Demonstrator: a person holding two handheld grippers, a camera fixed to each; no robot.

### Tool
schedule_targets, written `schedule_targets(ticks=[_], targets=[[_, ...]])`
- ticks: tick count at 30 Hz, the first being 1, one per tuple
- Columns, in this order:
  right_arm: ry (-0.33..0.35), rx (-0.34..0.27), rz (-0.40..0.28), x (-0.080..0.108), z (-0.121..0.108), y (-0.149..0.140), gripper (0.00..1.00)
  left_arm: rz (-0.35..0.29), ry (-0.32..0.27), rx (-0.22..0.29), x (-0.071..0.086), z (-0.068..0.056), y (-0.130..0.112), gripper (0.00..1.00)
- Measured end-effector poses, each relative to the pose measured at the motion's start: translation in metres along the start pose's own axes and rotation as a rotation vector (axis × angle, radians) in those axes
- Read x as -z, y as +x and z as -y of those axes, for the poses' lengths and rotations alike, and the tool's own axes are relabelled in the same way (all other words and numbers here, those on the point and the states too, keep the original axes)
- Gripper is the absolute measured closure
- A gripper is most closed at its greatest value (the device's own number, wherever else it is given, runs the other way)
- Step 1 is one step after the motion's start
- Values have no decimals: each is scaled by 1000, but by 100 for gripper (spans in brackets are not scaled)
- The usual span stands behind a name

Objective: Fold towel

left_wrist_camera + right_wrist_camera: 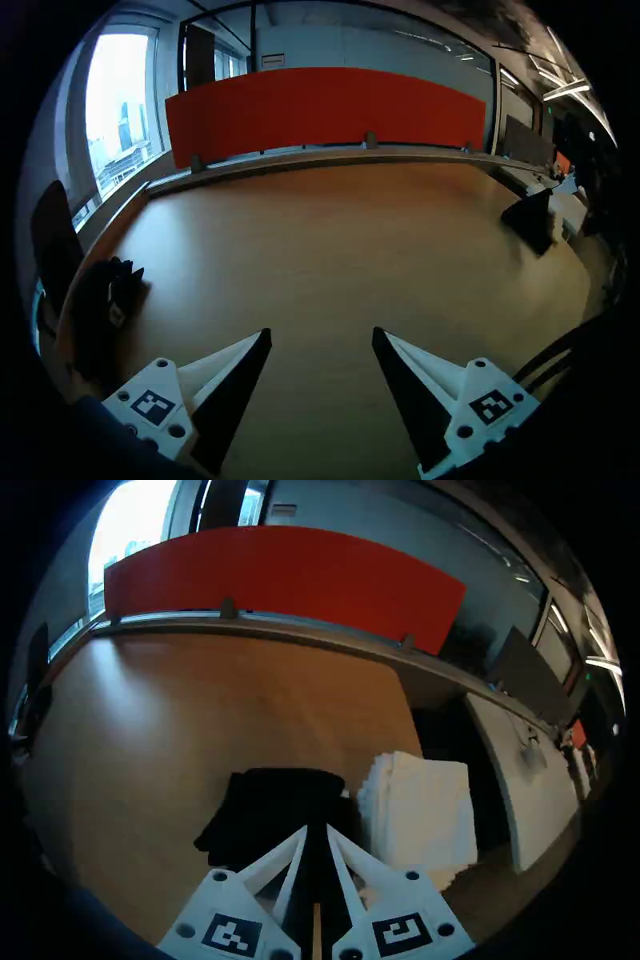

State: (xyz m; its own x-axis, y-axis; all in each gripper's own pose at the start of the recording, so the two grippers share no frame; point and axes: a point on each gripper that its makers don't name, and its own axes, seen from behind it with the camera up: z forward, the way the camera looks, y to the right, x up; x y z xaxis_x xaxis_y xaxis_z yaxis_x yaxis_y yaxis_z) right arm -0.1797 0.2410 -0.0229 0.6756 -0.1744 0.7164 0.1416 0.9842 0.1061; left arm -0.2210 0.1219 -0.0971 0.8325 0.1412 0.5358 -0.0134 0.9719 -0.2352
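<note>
Black cloth lies on the wooden desk [184,720] in the right gripper view: a black towel [268,804], flat and loosely folded. It is just in front of the right gripper [316,830]. It is broader than it is deep, so its long axis runs across the view from side to side, about parallel to the desk's far edge. Its near left corner tapers to a point.

Touching its right side, or very nearly, is a stack of white folded towels [420,812]. The layers are stepped along the stack's left edge, and its long axis runs away from the camera, crosswise to the black towel. The stack sits at the desk's right end, beside a dark gap and a pale neighbouring desk [520,792].

The right gripper's jaws are drawn almost together, with only a thin slit between them. Their tips are over the near edge of the black towel. I cannot tell whether any cloth is pinched between them.

In the left gripper view, the left gripper [322,332] is above bare wood with its jaws spread wide and holding nothing. A dark, indistinct object [108,300] sits near the desk's left edge, and another dark shape [532,218] sits at the far right. An orange-red partition [320,108] stands along the back of the desk, with a bright window [120,112] to its left.
</note>
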Motion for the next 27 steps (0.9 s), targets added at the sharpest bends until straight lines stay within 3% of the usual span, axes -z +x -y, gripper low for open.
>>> schedule_targets(ticks=[6,27], targets=[[-15,-1,33,-2,-5,-19,99,1,5,1,0,2,0,6],[-53,-118,131,-10,-17,-86,99,10,7,-22,-2,3,1,6]])
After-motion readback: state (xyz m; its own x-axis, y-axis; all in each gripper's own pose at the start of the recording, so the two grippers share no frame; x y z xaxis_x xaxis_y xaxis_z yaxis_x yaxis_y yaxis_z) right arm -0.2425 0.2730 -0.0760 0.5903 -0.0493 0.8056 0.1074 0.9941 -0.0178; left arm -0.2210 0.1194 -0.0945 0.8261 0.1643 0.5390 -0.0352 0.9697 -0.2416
